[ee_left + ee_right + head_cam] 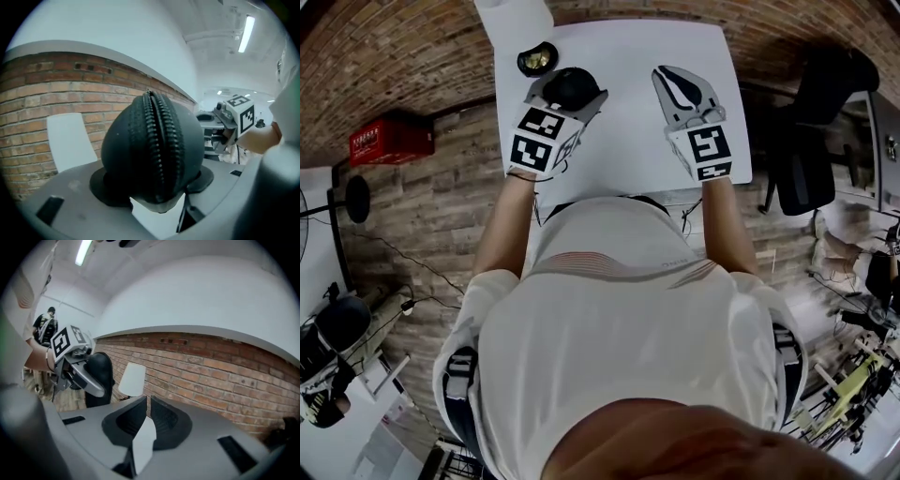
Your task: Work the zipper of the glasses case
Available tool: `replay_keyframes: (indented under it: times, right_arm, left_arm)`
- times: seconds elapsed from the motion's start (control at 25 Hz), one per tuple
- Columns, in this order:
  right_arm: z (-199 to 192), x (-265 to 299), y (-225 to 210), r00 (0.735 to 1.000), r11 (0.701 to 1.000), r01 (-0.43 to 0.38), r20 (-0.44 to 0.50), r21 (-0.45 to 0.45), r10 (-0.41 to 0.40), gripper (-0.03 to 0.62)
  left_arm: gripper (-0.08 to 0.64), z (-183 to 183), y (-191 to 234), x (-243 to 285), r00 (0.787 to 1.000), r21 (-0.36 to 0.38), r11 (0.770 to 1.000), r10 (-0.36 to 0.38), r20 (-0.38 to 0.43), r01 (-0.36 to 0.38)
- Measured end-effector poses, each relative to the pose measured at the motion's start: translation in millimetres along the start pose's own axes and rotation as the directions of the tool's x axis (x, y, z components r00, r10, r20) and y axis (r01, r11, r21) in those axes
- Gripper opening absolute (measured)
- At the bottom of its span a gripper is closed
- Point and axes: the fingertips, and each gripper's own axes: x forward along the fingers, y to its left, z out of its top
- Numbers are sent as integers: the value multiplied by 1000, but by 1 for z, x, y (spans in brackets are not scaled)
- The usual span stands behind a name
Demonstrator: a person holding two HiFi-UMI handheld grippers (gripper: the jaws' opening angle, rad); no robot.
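Note:
A black, rounded glasses case fills the left gripper view, held end-on, with its closed zipper running up the middle. My left gripper is shut on it, a pad on each side. In the head view the glasses case sits in the left gripper above the white table. My right gripper is held off to the right, apart from the case. Its jaws stand almost together with nothing between them, as the right gripper shows in its own view. From there the glasses case appears at the left.
A small round black-and-yellow object lies on the table's far left corner. A white chair stands beyond the table by the brick wall. A red box sits on the floor at the left, and a black office chair at the right.

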Motion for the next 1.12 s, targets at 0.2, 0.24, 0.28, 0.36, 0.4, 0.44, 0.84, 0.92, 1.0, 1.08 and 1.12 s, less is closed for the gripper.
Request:
replay_keyframes:
  times: [0.2,0.24,0.28,0.36,0.4,0.44,0.84,0.92,1.0,1.08,1.12]
  right_arm:
    - [-18,-6,-39,994,986,111,-20,120,-110,71]
    - [-21,-8,-46,991,982,131,-24,137,-129,66]
    - [-24,-11,-53,989,977,150,-27,154,-148,63]
    - [-29,-16,-63,984,967,178,-30,184,-175,54]
    - [-30,-19,-66,983,963,186,-30,194,-183,52]
    - [-31,-20,-68,982,961,190,-31,201,-188,52]
    - [-31,-20,-60,985,965,171,-27,199,-169,52]
    - [-31,-19,-59,986,967,164,-26,193,-163,53]
    - [-30,-19,-57,987,969,159,-25,189,-157,52]
    - [-30,-18,-57,988,970,155,-24,186,-154,53]
    - [-30,-18,-57,988,971,154,-24,185,-153,53]
  left_arm:
    - [276,26,41,-37,962,-107,980,187,196,-169]
    - [276,28,47,-44,951,-123,974,213,225,-189]
    - [276,31,51,-51,939,-132,969,236,250,-208]
    - [276,34,56,-61,918,-134,961,272,289,-243]
    - [276,34,57,-65,909,-131,957,286,302,-257]
    - [275,34,58,-68,903,-128,955,296,310,-269]
    - [275,31,54,-67,904,-125,954,297,307,-271]
    - [276,31,54,-67,904,-127,954,296,307,-270]
    - [276,31,54,-67,905,-127,955,295,307,-268]
    - [276,31,54,-67,905,-127,955,294,308,-267]
    - [276,31,54,-66,905,-126,955,293,308,-267]
